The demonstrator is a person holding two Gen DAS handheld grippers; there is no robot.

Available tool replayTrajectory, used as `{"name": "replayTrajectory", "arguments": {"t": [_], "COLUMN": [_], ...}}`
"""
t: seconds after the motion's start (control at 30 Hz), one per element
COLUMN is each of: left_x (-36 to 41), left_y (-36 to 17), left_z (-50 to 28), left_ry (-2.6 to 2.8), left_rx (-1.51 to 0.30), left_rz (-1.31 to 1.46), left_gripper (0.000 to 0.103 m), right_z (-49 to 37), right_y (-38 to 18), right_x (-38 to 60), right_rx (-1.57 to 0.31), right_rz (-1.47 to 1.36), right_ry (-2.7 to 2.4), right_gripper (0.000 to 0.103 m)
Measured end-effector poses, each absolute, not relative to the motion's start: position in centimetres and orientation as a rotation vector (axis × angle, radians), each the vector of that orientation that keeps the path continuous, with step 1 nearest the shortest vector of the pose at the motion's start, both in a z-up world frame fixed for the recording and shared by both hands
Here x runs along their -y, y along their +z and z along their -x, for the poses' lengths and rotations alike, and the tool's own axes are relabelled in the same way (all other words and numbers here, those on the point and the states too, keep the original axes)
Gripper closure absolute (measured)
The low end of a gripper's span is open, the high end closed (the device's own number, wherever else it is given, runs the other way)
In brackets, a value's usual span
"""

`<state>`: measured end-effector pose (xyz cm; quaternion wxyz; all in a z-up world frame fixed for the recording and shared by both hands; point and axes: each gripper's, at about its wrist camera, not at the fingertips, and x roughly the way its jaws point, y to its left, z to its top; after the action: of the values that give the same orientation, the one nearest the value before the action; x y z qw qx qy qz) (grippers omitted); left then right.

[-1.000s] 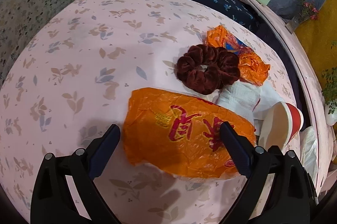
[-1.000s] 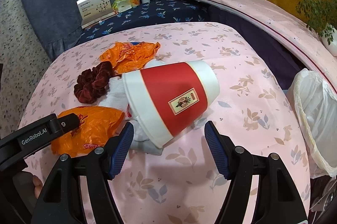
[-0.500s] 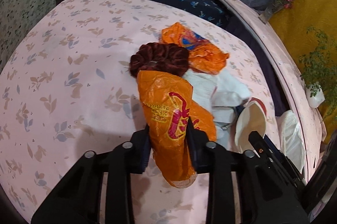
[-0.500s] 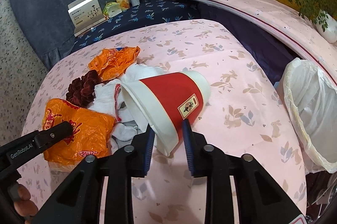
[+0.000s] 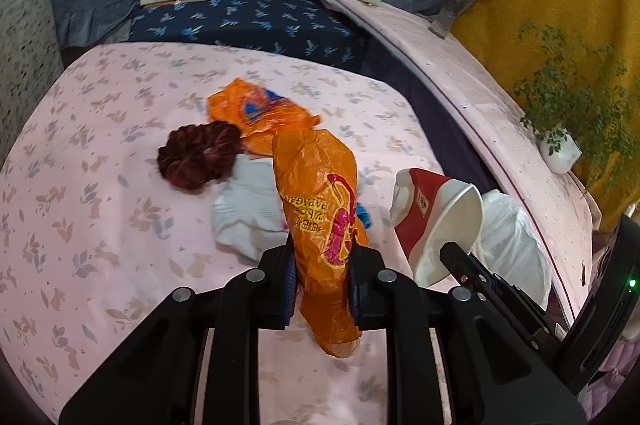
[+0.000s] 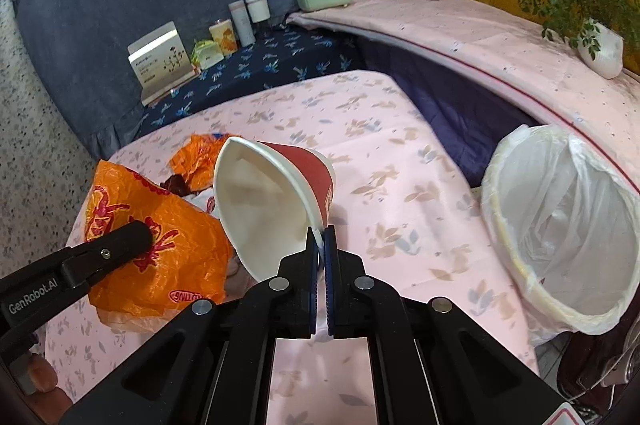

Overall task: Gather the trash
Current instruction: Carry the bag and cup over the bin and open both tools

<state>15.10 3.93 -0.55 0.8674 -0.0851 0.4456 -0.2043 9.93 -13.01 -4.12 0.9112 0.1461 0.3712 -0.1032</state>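
Across the left-wrist view, left to right: dark red scrunchie (image 5: 198, 153) mid-left on the pink bedspread (image 5: 100, 225), white tissue wad (image 5: 248, 217) just right of it, a second orange wrapper (image 5: 256, 113) above, then the left gripper (image 5: 322, 285) at lower centre, jaws just closed down narrow on the orange plastic bag (image 5: 320, 201), which hangs bunched between the pads and looks clear of the bed. Right of that, the red-and-white paper cup (image 5: 436, 221) is pinched by its rim, and the white-lined trash bin (image 5: 516, 245) sits at the right edge, beside the bed. Right-wrist view, same order: bag at lower left, cup at centre with its mouth toward the camera, right gripper (image 6: 319, 265) just closed almost fully on the cup's thin rim wall, bin (image 6: 560, 225) at right. Step looks like carry both to the bin. Advice: keep both grips clamped until each item is over the bin mouth. Rim pinch on the cup is thin, so avoid swinging or tilting fast; it could pivot or slip. Take the cup in first, since it's nearer the bin. Bag trails below the jaws; lift high enough that the tail clears the bin lip, then release. Scrunchie probably isn't trash; leave it. Tissue and second wrapper are left to collect.
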Motion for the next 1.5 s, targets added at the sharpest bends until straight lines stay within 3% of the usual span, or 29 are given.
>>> {"name": "replayTrajectory", "arguments": {"t": [0.4,1.2,1.33,1.5], "left_x": [5.1,21.3,22.3,22.7], "left_y": [1.8,1.0,0.7,0.3], "left_z": [-12.3,-8.3,-8.2,-8.5], "left_ry": [-0.566,-0.813,-0.825,-0.804], "left_rx": [-0.892,-0.893,-0.898,-0.898], "left_rz": [0.073,-0.11,-0.112,-0.122], "left_gripper": [0.084,0.083,0.074,0.058], "right_z": [-5.0,1.7,1.7,1.6], "right_y": [-2.0,-4.2,-4.5,-4.7], "right_x": [20.2,33.4,33.8,33.6], "right_rx": [-0.68,-0.66,-0.669,-0.673], "right_rz": [-0.364,-0.51,-0.508,-0.485], "right_ry": [-0.341,-0.57,-0.577,-0.588], "right_gripper": [0.1,0.1,0.099,0.089]}}
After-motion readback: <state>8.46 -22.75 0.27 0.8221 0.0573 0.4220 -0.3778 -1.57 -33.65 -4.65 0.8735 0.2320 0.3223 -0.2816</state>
